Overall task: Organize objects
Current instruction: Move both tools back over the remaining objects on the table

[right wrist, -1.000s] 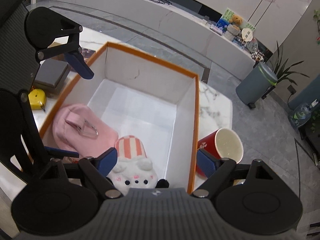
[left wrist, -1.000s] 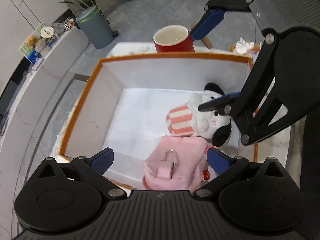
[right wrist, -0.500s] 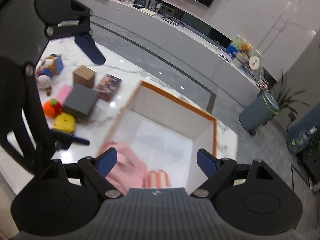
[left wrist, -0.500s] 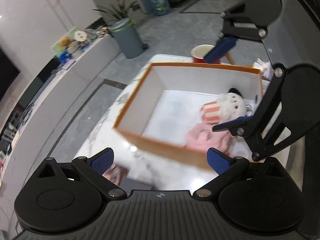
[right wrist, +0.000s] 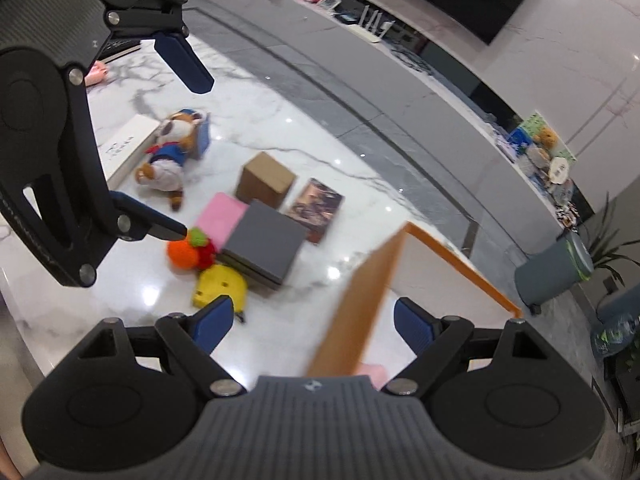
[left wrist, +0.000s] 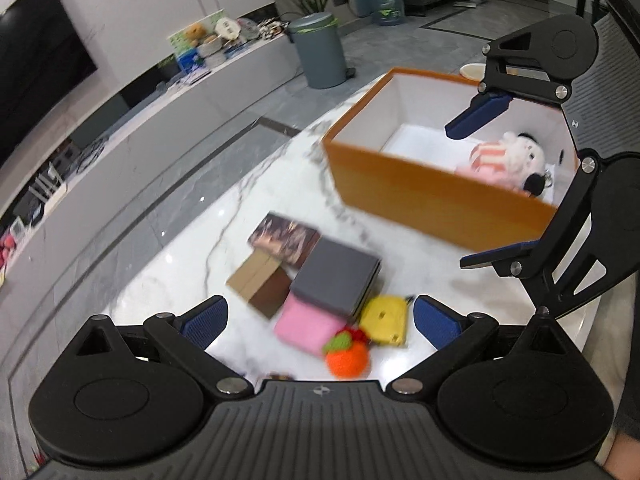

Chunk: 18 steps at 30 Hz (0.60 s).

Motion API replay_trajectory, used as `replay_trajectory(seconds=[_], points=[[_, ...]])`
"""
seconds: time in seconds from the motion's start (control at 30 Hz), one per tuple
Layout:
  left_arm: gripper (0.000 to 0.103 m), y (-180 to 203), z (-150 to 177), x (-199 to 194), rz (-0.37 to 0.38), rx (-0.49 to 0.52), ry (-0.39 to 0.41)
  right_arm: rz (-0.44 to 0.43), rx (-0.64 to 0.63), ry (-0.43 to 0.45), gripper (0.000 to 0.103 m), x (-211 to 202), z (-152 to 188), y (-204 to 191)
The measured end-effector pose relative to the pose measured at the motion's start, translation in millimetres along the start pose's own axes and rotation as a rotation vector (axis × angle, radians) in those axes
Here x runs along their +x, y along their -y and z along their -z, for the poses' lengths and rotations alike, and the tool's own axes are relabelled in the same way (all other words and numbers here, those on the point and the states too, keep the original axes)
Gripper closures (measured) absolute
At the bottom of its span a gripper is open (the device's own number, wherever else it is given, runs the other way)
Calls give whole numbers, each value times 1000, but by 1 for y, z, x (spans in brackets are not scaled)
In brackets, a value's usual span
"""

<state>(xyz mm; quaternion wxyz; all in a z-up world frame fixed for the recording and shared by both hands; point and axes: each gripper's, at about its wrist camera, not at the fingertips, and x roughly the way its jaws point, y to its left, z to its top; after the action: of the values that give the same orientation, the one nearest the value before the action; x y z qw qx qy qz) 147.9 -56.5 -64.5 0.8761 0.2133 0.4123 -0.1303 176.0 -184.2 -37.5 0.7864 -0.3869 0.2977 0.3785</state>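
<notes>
An orange box (left wrist: pixel 432 200) with white inner walls stands on the marble table, holding a white striped plush (left wrist: pixel 508 156). Left of it lies a pile: a grey box (left wrist: pixel 336 280), a pink block (left wrist: pixel 304 324), a yellow pouch (left wrist: pixel 384 320), an orange knitted fruit (left wrist: pixel 346 358), a brown carton (left wrist: pixel 260 284) and a picture box (left wrist: pixel 284 238). My left gripper (left wrist: pixel 320 322) hangs open above the pile, holding nothing. My right gripper (right wrist: pixel 314 328) is open over the orange box's (right wrist: pixel 360 300) near wall, empty. A plush dog (right wrist: pixel 168 156) lies farther left.
A long white box (right wrist: pixel 124 148) lies beside the plush dog. A grey bin (left wrist: pixel 320 52) stands on the floor beyond the table, by a low marble counter. The table's rounded edge runs along the floor side. A cup rim (left wrist: pixel 472 70) shows behind the orange box.
Both grippers have drawn away from above the box's inside toward the pile on the table. Both stayed open and empty. The plush and pink pouch stayed in the box.
</notes>
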Motion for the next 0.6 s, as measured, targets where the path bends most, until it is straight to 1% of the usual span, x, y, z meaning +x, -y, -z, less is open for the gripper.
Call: replay_trajectory(seconds=[0.13,0.2,0.27,0.4,0.5,0.6], points=[[0,-20,24,8,-14,-63,-9,-19,-25,-18,15,16,-9,-21],[0,-31,39,13,-41,-117,-19,-26,-32,-23,15,24,-14,-28],[0,-45,54,18,-76,-205,-34,-29,-33,-26,15,32,-17,-33],[0,-68,90,25,-175,-430,-53,-26,4,-25,15,51,-24,-37],[0,-78,118,26,-233,-522,-49,-28,57,-21,15,69,-28,-35],[0,-85,140,27,-263,-619,-57,-38,139,-17,14,86,-28,-30]])
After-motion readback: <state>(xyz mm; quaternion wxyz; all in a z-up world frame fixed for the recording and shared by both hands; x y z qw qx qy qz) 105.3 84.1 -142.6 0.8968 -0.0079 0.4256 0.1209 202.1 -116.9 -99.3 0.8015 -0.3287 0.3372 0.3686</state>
